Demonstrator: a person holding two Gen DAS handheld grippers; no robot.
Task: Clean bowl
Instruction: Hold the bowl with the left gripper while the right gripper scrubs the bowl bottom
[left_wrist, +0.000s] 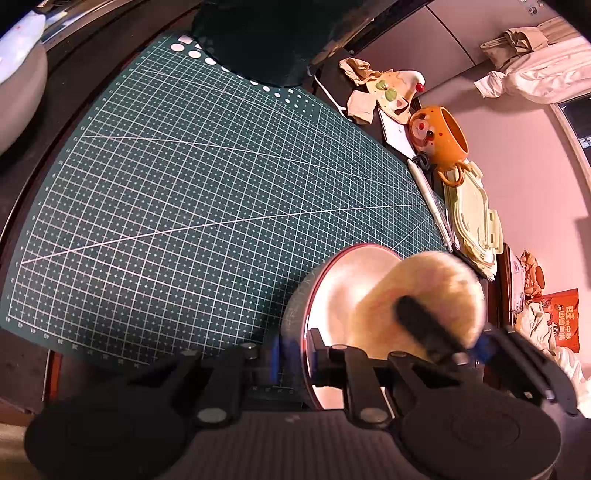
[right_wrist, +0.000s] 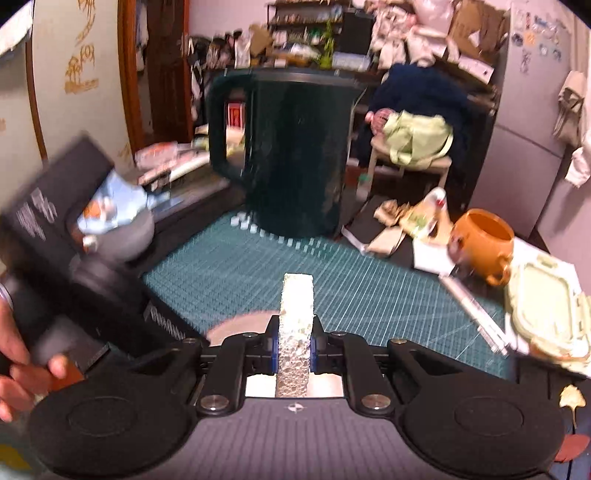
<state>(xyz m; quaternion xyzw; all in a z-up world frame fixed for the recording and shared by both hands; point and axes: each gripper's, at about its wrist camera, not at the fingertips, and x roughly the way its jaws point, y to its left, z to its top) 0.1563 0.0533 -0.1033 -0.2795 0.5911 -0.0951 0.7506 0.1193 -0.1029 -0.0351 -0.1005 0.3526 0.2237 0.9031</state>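
- Left gripper (left_wrist: 295, 356): fingers nearly together, pinching the thin rim of the bowl (left_wrist: 343, 291), which stands tilted on edge above the near right part of the cutting mat (left_wrist: 207, 206).
- Bowl: round, smooth, pale shiny inside, red rim line, grey outer wall.
- Right gripper (right_wrist: 294, 350): fingers nearly together, clamped on an upright sponge (right_wrist: 295, 332).
- Sponge: pale, porous, slab-shaped; blurred against the bowl's inside in the left wrist view.
- Mat: flat, dark green, white grid.
- Beside the mat: glossy orange mug (left_wrist: 439, 136) with a painted face.
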